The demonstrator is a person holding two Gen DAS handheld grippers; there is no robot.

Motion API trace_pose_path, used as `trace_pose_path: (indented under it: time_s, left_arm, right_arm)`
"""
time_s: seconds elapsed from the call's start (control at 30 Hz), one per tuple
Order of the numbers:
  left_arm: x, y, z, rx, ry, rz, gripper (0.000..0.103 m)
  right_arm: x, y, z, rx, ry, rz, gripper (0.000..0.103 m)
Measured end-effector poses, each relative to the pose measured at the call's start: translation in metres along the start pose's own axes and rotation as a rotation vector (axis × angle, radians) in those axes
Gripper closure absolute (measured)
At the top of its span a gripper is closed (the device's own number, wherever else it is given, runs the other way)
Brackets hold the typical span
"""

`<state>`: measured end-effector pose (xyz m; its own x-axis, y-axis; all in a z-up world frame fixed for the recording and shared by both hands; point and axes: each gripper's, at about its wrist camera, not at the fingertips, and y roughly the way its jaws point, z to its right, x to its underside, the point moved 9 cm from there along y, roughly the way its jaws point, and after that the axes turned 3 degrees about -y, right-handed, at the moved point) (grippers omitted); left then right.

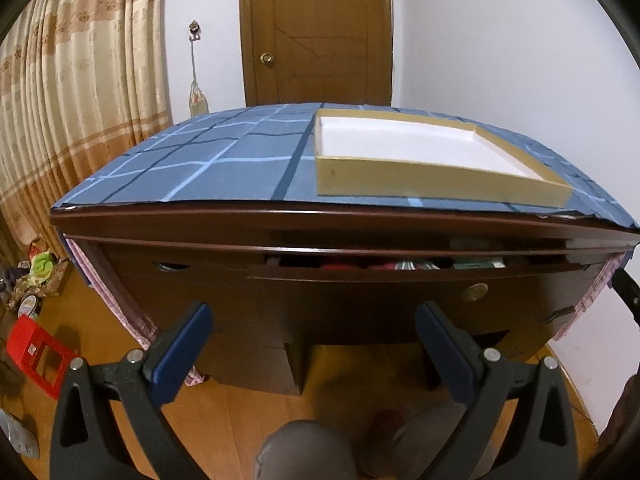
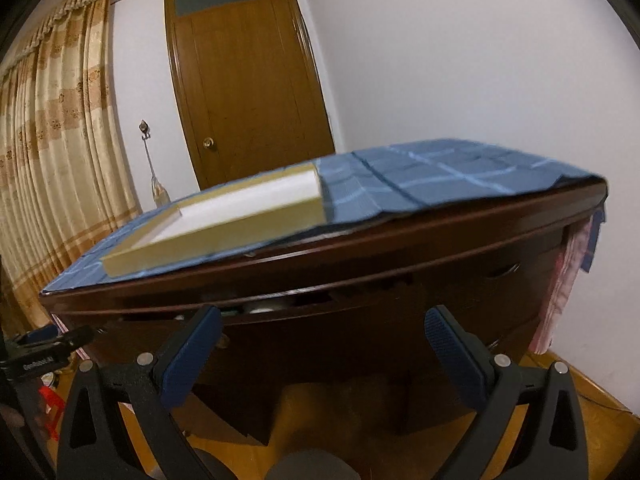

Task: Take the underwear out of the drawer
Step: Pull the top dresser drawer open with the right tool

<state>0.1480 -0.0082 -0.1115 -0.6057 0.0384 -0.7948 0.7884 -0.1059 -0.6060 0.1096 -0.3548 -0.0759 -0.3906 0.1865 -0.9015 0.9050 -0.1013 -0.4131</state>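
Note:
A dark wooden desk has a right-hand drawer (image 1: 420, 280) pulled out a crack. Through the gap I see red and green folded items (image 1: 384, 265), too narrow a view to tell which is underwear. A round brass knob (image 1: 475, 291) sits on the drawer front. My left gripper (image 1: 314, 316) hangs open and empty in front of the desk, below the drawer. My right gripper (image 2: 322, 322) is also open and empty, close to the drawer front (image 2: 360, 320), which shows a thin gap (image 2: 264, 307) in the blurred right wrist view.
A blue checked cloth (image 1: 208, 160) covers the desk top, with a shallow tan tray (image 1: 420, 160) lined white on it. Behind are a wooden door (image 1: 316, 32) and a curtain (image 1: 68, 92). A red stool (image 1: 38, 354) and clutter lie on the floor at left. A knee (image 1: 304, 448) shows below.

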Motion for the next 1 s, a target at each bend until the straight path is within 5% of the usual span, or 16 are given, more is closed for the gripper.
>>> trace_pose_path:
  time_s: [0.53,1.0]
  left_arm:
    - [-0.012,0.043,0.023,-0.030,-0.028,0.032,0.010]
    - [-0.014,0.066,0.024,-0.100,-0.036,0.010,0.010]
  right_arm:
    - [0.002,0.086,0.054,-0.039,-0.009,-0.079,0.001]
    - [0.006,0.137,0.053,-0.210,0.027,-0.142,0.001]
